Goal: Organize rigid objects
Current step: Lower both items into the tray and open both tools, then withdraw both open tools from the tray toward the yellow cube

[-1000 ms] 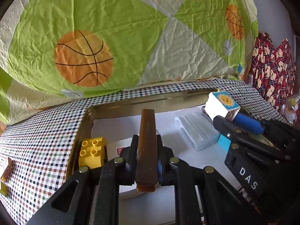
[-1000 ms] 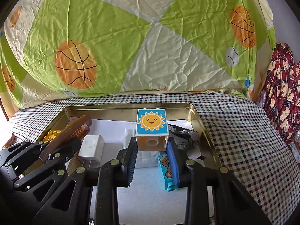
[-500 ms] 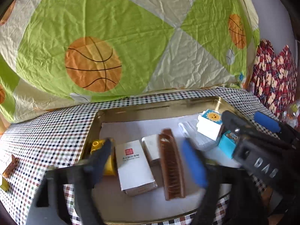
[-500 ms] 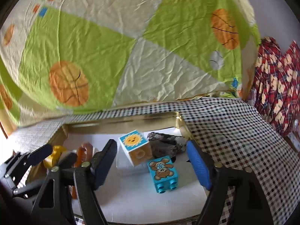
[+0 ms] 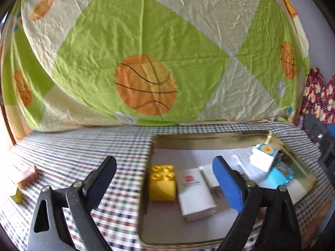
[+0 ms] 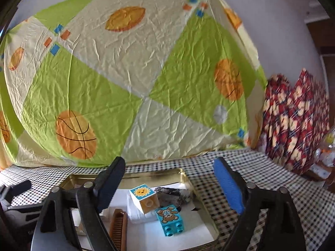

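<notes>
Presently the left gripper (image 5: 164,174) stands wide with nothing between its jaws, and the right gripper (image 6: 169,176), equally empty, has its jaws opening. Ahead of and below both lies the shallow gold metal tray (image 5: 209,139) on the checked tablecloth (image 5: 83,146), holding a yellow studded plastic brick (image 5: 162,183) and a white rectangular box (image 5: 195,194) just beyond the left gripper's blue pad. Ahead of the right gripper, the sun-printed cube (image 6: 144,198) rests tilted beside the blue bear-printed brick (image 6: 170,219), with the brown comb (image 6: 119,228) lying left of them, near its dark finger.
</notes>
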A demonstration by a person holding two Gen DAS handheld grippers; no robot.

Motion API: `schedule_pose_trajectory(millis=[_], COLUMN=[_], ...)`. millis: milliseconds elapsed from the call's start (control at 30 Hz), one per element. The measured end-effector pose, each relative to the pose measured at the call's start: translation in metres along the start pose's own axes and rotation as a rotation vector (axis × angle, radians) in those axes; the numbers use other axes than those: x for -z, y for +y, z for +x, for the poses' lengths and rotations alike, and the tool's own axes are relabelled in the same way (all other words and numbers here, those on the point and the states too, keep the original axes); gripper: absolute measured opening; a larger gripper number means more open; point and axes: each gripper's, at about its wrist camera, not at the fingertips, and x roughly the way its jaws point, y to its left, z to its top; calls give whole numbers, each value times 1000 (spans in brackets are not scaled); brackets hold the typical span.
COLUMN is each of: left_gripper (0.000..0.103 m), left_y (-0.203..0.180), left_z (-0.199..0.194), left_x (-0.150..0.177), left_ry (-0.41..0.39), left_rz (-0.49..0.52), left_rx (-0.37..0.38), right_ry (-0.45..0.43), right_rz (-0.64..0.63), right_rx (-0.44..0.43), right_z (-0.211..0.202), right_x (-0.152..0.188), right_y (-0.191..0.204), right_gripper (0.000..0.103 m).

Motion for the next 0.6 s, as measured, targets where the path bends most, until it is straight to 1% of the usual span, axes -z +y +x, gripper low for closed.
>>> schedule_pose_trajectory(millis=[67,233,400,600], left_gripper=[94,94,94,94], left_y=[7,29,37,52], left_z=[-3,-9,-21,-30], left_x=[1,4,8,13], left_ry=[-10,-1,-23,-30], left_rz=[2,-38,-31,-30], left_rx=[-18,3,1,-14], right_ry=[-7,9,-30,-42], right_rz=[1,38,57,124], right_rx=[-2,11,57,82], right_z=[-1,-4,-17,-31], right_x=[-1,-1,0,3], right_y=[1,-3,-3,-5], right_gripper=[91,91,91,91])
